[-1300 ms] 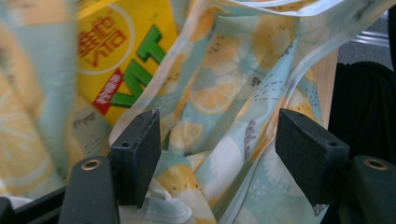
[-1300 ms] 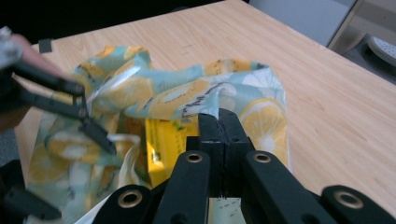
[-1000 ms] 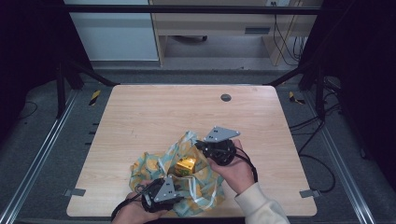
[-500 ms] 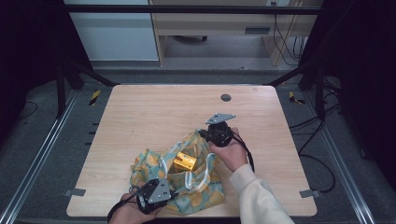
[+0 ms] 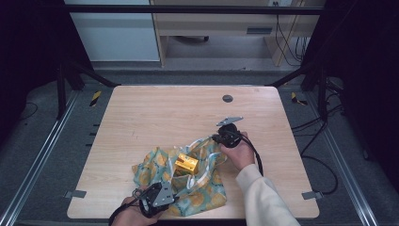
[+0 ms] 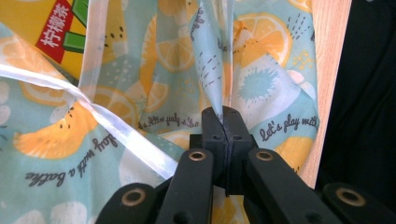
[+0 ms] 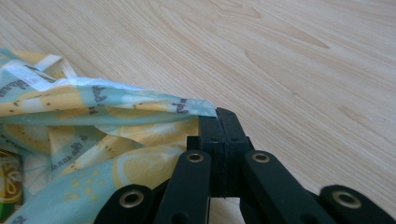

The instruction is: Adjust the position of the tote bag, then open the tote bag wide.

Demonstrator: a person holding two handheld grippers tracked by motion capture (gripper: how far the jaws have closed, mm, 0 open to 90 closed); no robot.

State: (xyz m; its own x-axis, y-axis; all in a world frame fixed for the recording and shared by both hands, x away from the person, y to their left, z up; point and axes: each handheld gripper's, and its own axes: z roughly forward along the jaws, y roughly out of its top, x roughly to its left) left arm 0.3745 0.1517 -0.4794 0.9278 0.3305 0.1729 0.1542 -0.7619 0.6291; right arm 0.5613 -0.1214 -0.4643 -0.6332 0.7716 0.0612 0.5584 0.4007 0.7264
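Where the bench point(image 5: 141, 117) comes nearest to the person, the left hand-held gripper point(image 5: 157, 197) sits at the near edge, its jaws pressed together on a fold of the lemon-print bag point(image 5: 197, 188). In the left gripper view the left hand-held gripper point(image 6: 225, 116) has the thin cloth pinched tight between its black pads, the fold rising straight up from them, and a white ribbon handle point(image 6: 93, 116) crosses the bag point(image 6: 154, 70) to the left. The bag lies crumpled near the middle of the near half of the bench, touching the wood, its mouth pulled open between the two hands. Inside the opening, a little farther in, rests a yellow carton point(image 5: 187, 163) with red and green print; its corner shows in the left gripper view point(image 6: 51, 32).

Farther off and to the right, the right hand-held gripper point(image 5: 221, 139) holds the far right edge of the bag. In the right gripper view its jaws point(image 7: 218, 122) are closed on the hem of the cloth point(image 7: 116, 107), just above the bare wood point(image 7: 280, 60). Beyond that, near the far edge of the bench, there is a small dark round cap point(image 5: 227, 98) set in the surface, well apart from the bag.
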